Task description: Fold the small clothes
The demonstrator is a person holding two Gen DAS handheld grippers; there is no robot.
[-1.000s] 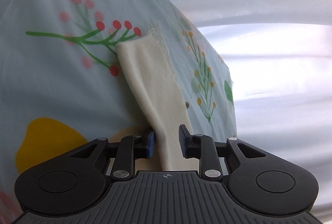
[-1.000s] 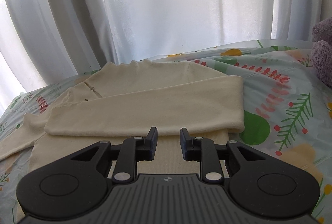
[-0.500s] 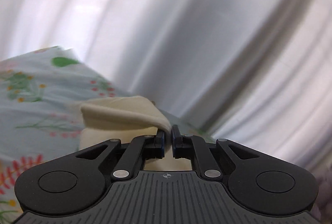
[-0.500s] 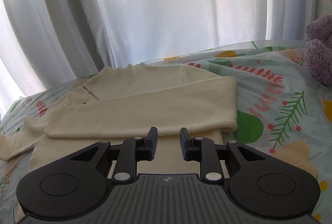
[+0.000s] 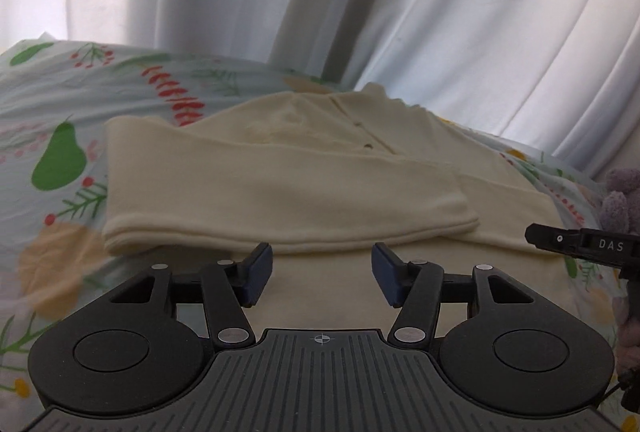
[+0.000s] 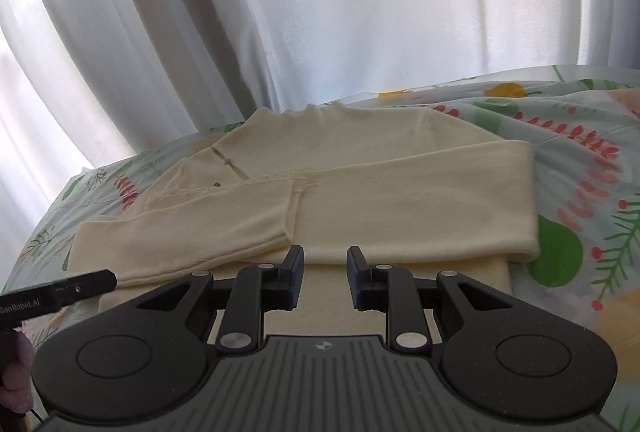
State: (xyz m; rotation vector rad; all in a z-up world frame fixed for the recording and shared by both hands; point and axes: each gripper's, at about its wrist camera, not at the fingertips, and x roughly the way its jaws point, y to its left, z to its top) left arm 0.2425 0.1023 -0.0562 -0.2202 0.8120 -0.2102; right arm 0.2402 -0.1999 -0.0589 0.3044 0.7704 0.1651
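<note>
A cream long-sleeved sweater [image 5: 360, 136] lies flat on the floral bedsheet, neckline toward the curtain. Both sleeves are folded across its chest: the left sleeve [image 6: 192, 232] overlaps the cuff end of the right sleeve [image 6: 420, 204]. My left gripper [image 5: 322, 272] hovers over the sweater's lower body just below the folded sleeve [image 5: 280, 204]; its jaws are opening and hold nothing. My right gripper [image 6: 325, 272] hangs over the hem area with a narrow empty gap between its pads. Each gripper's side shows at the edge of the other's view.
White curtains [image 6: 360, 12] hang right behind the bed. The floral bedsheet [image 6: 580, 172] spreads around the sweater on both sides. A purple plush toy [image 5: 620, 192] sits at the right beyond the sweater.
My left gripper carried the left sleeve in over the sweater's chest, rolled level and let it go; the sleeve now lies folded across. The right gripper shifted only slightly.
</note>
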